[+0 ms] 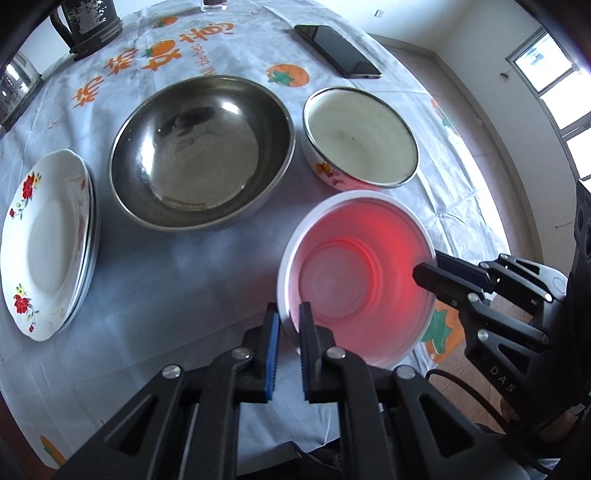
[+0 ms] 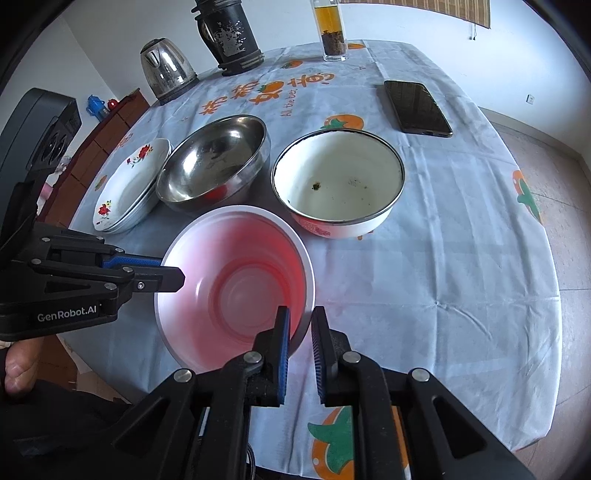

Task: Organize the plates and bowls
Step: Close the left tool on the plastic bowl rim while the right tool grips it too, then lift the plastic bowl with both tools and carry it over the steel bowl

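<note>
A pink plastic bowl [image 1: 356, 275] with a white rim is held near the table's front edge; it also shows in the right wrist view [image 2: 236, 284]. My left gripper [image 1: 290, 325] is shut on its left rim. My right gripper [image 2: 300, 332] is shut on its right rim and shows in the left wrist view [image 1: 439, 277]. Behind it stand a steel bowl [image 1: 201, 151], also in the right wrist view [image 2: 216, 162], and a white enamel bowl [image 1: 360, 134], also in the right wrist view [image 2: 338, 181]. Stacked flowered plates [image 1: 46, 243] lie at the left; they show in the right wrist view [image 2: 131, 184].
A black phone [image 1: 336, 50] lies at the back right, also in the right wrist view [image 2: 417, 107]. A dark jug [image 2: 229, 33], a steel kettle [image 2: 166, 68] and a glass of tea [image 2: 332, 29] stand along the far edge. The table edge [image 2: 546, 295] drops at the right.
</note>
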### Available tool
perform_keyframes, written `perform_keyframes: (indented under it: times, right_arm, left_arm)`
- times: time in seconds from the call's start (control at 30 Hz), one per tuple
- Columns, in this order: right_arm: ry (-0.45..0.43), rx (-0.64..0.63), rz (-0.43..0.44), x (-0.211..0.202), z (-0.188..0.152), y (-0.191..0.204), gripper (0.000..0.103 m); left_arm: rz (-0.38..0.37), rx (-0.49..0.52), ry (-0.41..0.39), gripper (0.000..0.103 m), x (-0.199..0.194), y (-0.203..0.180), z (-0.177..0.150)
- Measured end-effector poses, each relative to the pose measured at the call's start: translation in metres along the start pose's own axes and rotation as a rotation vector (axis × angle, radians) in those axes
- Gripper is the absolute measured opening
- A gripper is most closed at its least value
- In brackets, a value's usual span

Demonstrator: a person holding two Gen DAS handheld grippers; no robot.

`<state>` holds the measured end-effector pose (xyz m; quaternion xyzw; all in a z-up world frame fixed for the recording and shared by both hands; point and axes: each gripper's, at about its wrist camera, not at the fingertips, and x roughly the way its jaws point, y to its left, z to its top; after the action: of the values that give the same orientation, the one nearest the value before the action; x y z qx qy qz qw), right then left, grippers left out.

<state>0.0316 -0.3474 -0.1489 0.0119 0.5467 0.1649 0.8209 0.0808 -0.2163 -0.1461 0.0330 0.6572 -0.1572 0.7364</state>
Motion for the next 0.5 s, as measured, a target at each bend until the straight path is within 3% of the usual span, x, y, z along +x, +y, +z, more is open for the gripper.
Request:
perform_keyframes:
  times: [0.5]
  right_arm:
    - [-0.061,-0.02,0.089,-0.024,0.003,-0.004,0.013]
  left_arm:
    - [0.025,-0.08,-0.04,0.007,-0.023,-0.003,-0.017]
